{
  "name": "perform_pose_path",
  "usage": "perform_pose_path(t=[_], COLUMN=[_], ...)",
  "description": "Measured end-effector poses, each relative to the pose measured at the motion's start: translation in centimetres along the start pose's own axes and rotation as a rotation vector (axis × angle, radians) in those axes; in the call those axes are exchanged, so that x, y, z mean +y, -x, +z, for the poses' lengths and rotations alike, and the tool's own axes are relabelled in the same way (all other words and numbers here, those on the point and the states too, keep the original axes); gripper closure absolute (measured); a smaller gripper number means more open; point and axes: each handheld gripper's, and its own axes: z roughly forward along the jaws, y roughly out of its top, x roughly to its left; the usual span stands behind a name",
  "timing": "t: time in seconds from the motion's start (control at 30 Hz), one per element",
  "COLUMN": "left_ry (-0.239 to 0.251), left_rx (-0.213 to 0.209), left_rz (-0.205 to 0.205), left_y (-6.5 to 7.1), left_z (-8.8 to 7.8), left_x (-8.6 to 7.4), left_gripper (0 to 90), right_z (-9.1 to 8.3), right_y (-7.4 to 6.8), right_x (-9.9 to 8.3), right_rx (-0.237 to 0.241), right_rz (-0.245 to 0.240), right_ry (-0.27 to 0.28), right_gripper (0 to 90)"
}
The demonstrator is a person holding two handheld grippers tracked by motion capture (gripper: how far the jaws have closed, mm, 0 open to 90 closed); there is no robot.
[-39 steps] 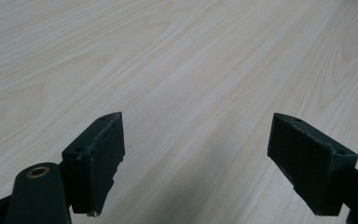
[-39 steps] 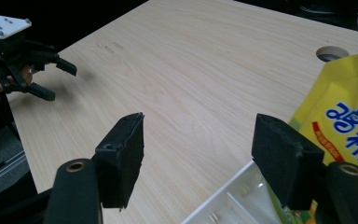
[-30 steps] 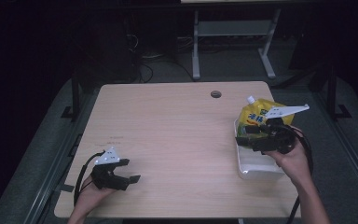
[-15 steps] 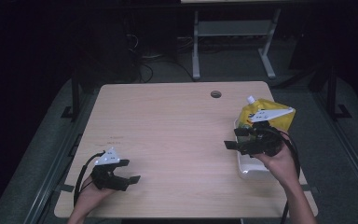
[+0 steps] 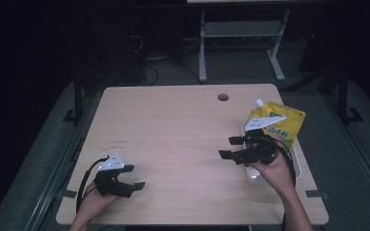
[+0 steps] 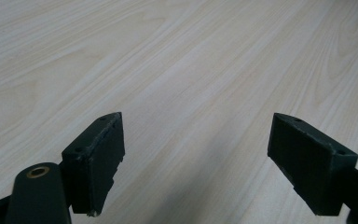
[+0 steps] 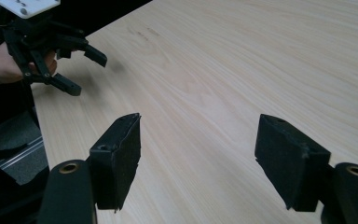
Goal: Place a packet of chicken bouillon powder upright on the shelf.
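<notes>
Resting low at the near left corner of the pale wooden table (image 5: pixel 173 130), the left gripper (image 5: pixel 134 179) holds nothing, its jaws spread wide over bare wood, seemingly parked out of the way. Toward the right, the right gripper (image 5: pixel 230 147) hovers with jaws equally apart and empty, pointing left across the table. Just behind it, at the right edge, the yellow spouted refill pouch (image 5: pixel 284 126) stands propped in a white plastic tray (image 5: pixel 252 174), probably so it stays upright.
</notes>
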Motion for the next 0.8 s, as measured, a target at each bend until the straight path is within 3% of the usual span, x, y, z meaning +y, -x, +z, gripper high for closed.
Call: perform_pose_path(t=[0.4,0.8], left_ry=[-0.005,-0.012], left_rx=[-0.011,-0.018], left_rz=[-0.002,0.002], left_y=[0.1,0.2], left_z=[0.1,0.6], left_x=[0.0,0.2], left_gripper=[18.4,18.5], right_z=[2.5,5.5], right_y=[-1.5,-2.5], right_x=[-0.7,-2.3], right_rx=[0.066,0.085], right_rz=[-0.014,0.009], right_ry=[-0.012,-0.094], right_gripper=[30.8,30.8])
